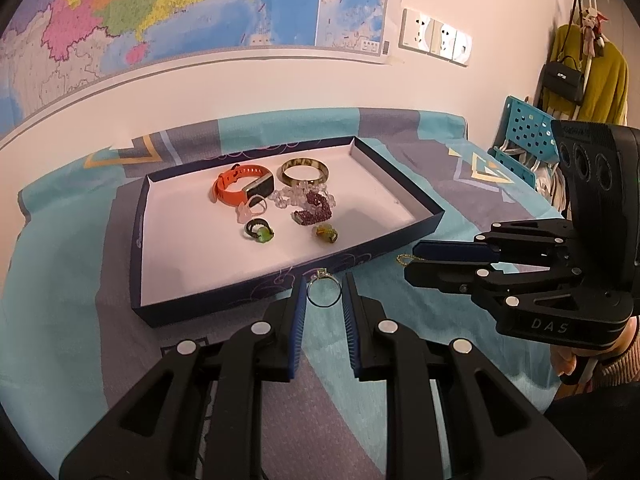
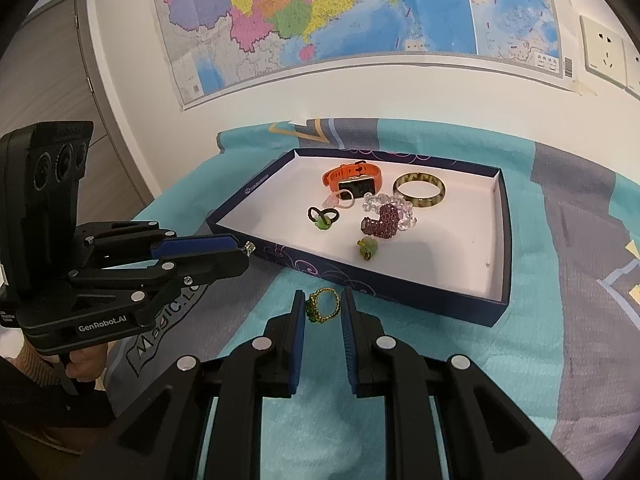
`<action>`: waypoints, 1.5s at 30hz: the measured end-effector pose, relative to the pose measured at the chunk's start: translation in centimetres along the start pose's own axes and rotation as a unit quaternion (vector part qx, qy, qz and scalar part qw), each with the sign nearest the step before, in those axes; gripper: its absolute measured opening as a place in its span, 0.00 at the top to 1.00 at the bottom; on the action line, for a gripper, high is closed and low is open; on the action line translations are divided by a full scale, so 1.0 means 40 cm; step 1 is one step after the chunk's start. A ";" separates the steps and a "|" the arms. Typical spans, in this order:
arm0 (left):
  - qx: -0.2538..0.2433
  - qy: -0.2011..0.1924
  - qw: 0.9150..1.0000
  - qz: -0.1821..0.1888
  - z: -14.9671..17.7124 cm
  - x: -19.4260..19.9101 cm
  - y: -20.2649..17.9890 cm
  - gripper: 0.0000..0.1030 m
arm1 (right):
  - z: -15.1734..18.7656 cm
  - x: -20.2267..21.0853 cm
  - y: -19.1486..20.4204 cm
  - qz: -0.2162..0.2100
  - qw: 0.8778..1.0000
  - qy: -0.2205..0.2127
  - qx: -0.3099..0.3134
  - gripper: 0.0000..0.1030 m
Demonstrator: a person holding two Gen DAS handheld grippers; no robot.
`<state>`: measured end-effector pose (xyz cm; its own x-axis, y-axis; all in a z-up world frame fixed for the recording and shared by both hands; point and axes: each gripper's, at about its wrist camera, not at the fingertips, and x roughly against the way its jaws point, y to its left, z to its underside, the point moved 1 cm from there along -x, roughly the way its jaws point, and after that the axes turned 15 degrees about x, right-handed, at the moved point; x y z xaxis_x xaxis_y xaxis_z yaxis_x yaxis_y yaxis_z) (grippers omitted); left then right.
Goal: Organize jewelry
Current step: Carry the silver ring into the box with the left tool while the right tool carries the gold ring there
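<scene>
A dark blue tray with a white floor holds an orange watch, a mottled bangle, a clear bead bracelet, a purple beaded piece and green rings. My left gripper is shut on a silver ring with a stone, just before the tray's near wall. My right gripper is shut on a gold-green beaded ring, also near the tray.
The tray lies on a teal and grey patterned cloth. A wall with a map stands behind. A blue perforated basket and hanging clothes are at the far right.
</scene>
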<state>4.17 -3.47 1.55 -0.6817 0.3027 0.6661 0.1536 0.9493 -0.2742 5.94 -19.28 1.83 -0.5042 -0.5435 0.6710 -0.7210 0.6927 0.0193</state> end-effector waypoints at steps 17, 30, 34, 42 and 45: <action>-0.001 -0.007 1.000 -0.002 -0.023 -0.005 -0.001 0.82 | -0.021 -0.006 -0.008 0.002 1.000 -0.003 0.006 0.84; 0.002 -0.012 1.000 -0.004 -0.048 -0.018 0.006 0.82 | -0.056 -0.016 -0.022 0.009 1.000 -0.010 0.016 0.84; 0.003 -0.012 1.000 -0.006 -0.053 -0.024 0.008 0.82 | -0.058 -0.020 -0.028 0.006 1.000 -0.010 0.014 0.84; 0.007 -0.012 1.000 -0.009 -0.063 -0.032 0.012 0.82 | -0.065 -0.023 -0.039 0.002 1.000 -0.011 0.011 0.84; 0.008 -0.012 1.000 -0.011 -0.067 -0.036 0.013 0.82 | -0.068 -0.025 -0.040 0.002 1.000 -0.011 0.011 0.84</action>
<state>7.15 -3.17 2.29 -0.7018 0.2800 0.6550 0.1270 0.9540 -0.2717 8.92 -18.55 3.15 -0.5177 -0.5516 0.6540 -0.7295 0.6840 -0.0004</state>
